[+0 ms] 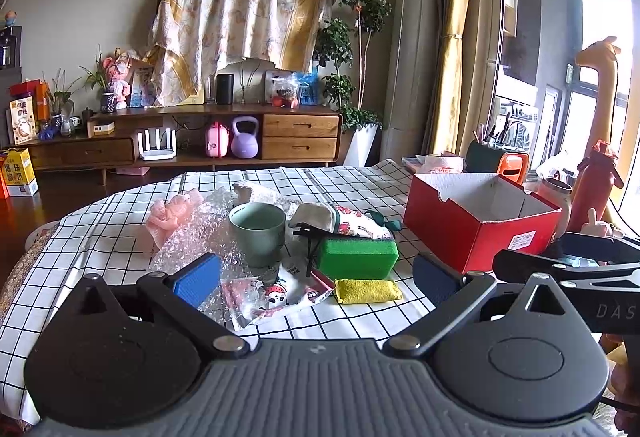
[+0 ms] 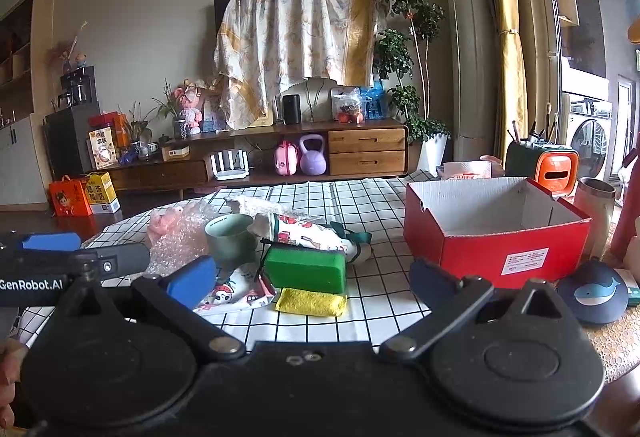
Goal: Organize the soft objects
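Nothing has been picked up yet, so this looks like the opening of the sort: both tools hang back over the near edge of the checked surface point(image 1: 352, 321), each with its jaws spread wide and holding nothing. The left gripper point(image 1: 316, 277) faces the heap of soft things — the green sponge point(image 1: 356, 257) just ahead, the yellow scouring pad point(image 1: 366, 291) lying in front of it and nearest the jaws, a printed pouch point(image 1: 276, 295) slightly left on the bubble wrap point(image 1: 192, 237), and a pink cloth point(image 1: 172, 215) further back. A green cup point(image 1: 258, 233) stands in the middle of the pile; being hard, it probably stays put. The right gripper point(image 2: 314, 279) sees the same yellow pad close ahead, between its jaws in line of sight but well short of them, with the empty red box point(image 2: 492, 233) off to the right and apart from the heap. The next move likely calls for one tool to advance low, straddle the pad or sponge and close gently — soft foam will squash — then carry it over the box rim. Whether the patterned fabric behind the sponge is one item or several I cannot tell.
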Action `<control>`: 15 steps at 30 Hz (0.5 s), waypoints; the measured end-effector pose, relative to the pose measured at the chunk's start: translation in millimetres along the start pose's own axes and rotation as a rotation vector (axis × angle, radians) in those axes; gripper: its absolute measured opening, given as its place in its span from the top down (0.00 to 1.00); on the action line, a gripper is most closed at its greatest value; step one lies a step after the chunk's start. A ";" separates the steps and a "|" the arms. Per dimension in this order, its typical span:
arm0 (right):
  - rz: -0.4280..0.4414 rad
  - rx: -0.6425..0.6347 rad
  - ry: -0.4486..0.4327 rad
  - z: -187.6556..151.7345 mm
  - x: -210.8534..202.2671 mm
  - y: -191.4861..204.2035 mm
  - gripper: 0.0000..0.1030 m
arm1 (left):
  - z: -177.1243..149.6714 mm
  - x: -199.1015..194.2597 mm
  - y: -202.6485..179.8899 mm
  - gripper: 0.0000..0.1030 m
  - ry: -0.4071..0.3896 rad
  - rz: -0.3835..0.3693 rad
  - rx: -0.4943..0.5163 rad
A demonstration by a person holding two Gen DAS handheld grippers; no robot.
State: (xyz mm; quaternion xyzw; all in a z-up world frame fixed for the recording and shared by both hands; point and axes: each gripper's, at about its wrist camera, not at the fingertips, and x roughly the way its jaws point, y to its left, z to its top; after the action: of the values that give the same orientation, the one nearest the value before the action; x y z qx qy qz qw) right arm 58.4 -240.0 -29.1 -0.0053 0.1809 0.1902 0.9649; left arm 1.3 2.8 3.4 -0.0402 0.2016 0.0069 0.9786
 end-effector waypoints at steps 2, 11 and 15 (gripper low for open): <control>0.000 0.000 0.001 -0.2 -0.2 0.1 0.00 | 0.2 0.2 -0.1 0.00 0.001 -0.001 -0.004; 0.000 -0.001 -0.003 -1.0 -1.1 0.7 0.00 | -0.4 0.4 -1.0 0.00 0.000 -0.003 -0.004; -0.001 -0.002 -0.005 -1.8 -1.8 0.8 0.00 | -1.6 0.0 -1.8 0.00 -0.002 -0.003 -0.005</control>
State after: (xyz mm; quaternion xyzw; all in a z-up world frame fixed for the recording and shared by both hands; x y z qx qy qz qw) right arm 56.0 -240.1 -30.1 -0.0062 0.1784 0.1900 0.9654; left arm 0.7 0.8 2.1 -0.0429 0.2007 0.0058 0.9787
